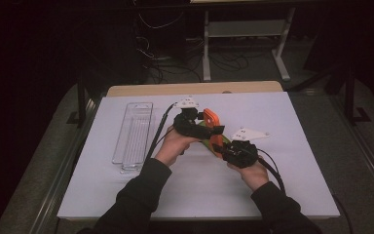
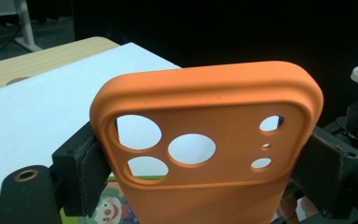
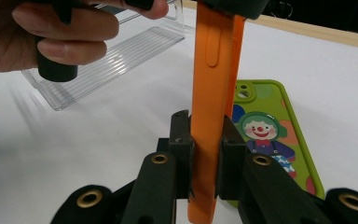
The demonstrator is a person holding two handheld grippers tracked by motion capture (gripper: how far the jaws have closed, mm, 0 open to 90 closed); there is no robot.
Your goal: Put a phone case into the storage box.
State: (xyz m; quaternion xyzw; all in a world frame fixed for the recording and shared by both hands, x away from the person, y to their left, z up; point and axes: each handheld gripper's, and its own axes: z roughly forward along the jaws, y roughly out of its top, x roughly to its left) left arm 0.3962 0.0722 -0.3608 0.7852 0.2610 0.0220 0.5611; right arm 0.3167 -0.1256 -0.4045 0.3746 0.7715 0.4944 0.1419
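An orange phone case (image 1: 211,120) is held above the middle of the white tabletop (image 1: 292,185), just right of centre in the high view, gripped from both ends by the two tools. In the left gripper view the left tool (image 2: 200,163) is seen clamped across the width of the case, its pads pressed against the case's two long edges just below the camera cut-outs; the rounded top of the case fills the centre of that frame. In the right gripper view the right tool (image 3: 206,154) is narrowed onto the same case (image 3: 213,93), which is seen edge-on and upright between the two black pads, one pad against each face. Behind it, at the right of that frame, a green phone case (image 3: 270,135) printed with a clown lies flat on the tabletop. A clear plastic tray (image 1: 134,134) rests on the tabletop at the left of the high view, well apart from the held case. The left hand (image 1: 173,144) and the right hand (image 1: 253,173) are seen around the tool handles.
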